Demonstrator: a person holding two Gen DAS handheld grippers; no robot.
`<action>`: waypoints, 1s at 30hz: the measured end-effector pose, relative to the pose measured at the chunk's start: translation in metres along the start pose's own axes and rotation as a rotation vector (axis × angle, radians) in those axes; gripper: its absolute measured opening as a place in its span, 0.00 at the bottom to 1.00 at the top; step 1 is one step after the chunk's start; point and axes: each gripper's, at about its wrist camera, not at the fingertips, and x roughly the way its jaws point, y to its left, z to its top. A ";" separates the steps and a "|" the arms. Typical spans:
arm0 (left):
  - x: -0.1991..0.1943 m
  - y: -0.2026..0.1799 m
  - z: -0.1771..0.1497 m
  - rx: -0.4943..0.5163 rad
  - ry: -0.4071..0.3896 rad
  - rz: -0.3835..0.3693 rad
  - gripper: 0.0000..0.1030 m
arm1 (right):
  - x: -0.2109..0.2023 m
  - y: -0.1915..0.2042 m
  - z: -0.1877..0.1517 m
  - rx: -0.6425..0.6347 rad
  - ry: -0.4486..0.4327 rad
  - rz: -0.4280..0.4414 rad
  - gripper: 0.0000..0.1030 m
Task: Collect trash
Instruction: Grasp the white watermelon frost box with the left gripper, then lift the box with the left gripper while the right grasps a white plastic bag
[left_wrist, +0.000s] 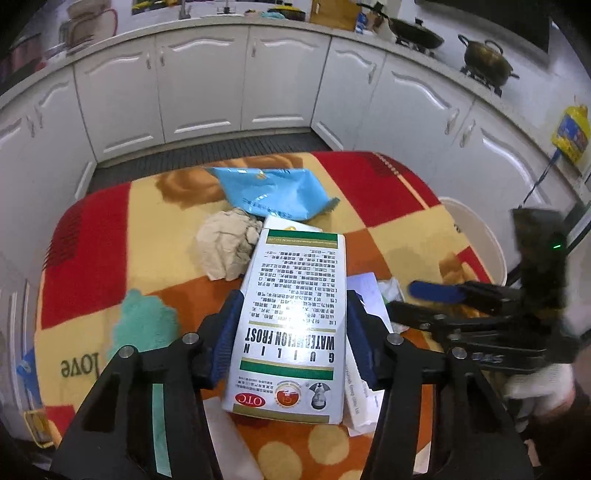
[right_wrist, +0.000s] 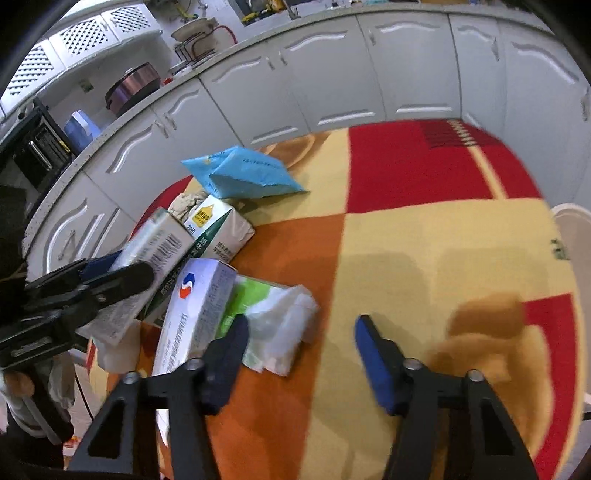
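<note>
My left gripper (left_wrist: 291, 325) is shut on a white medicine box printed "Watermelon Frost" (left_wrist: 291, 321), held above the table; it also shows in the right wrist view (right_wrist: 147, 258). My right gripper (right_wrist: 301, 343) is open and empty, low over the cloth next to a white and green plastic wrapper (right_wrist: 277, 328). Beside the wrapper lie a white box with a red-blue logo (right_wrist: 195, 314) and a milk carton (right_wrist: 218, 229). A blue pouch (left_wrist: 273, 192) and a crumpled beige paper wad (left_wrist: 227, 243) lie farther back.
The table is covered by a red, orange and yellow patterned cloth (right_wrist: 424, 240). A white bin rim (left_wrist: 476, 232) stands at the table's right edge. White kitchen cabinets (left_wrist: 207, 81) surround the table, with pots on the counter.
</note>
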 end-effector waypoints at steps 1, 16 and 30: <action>-0.003 0.000 0.000 -0.001 -0.007 -0.001 0.51 | 0.003 0.003 0.001 -0.010 -0.006 0.005 0.51; -0.023 -0.017 0.004 -0.025 -0.065 -0.042 0.49 | -0.062 0.006 -0.004 -0.086 -0.184 -0.036 0.20; -0.031 -0.071 0.015 0.027 -0.108 -0.070 0.49 | -0.128 -0.022 -0.008 -0.041 -0.309 -0.082 0.20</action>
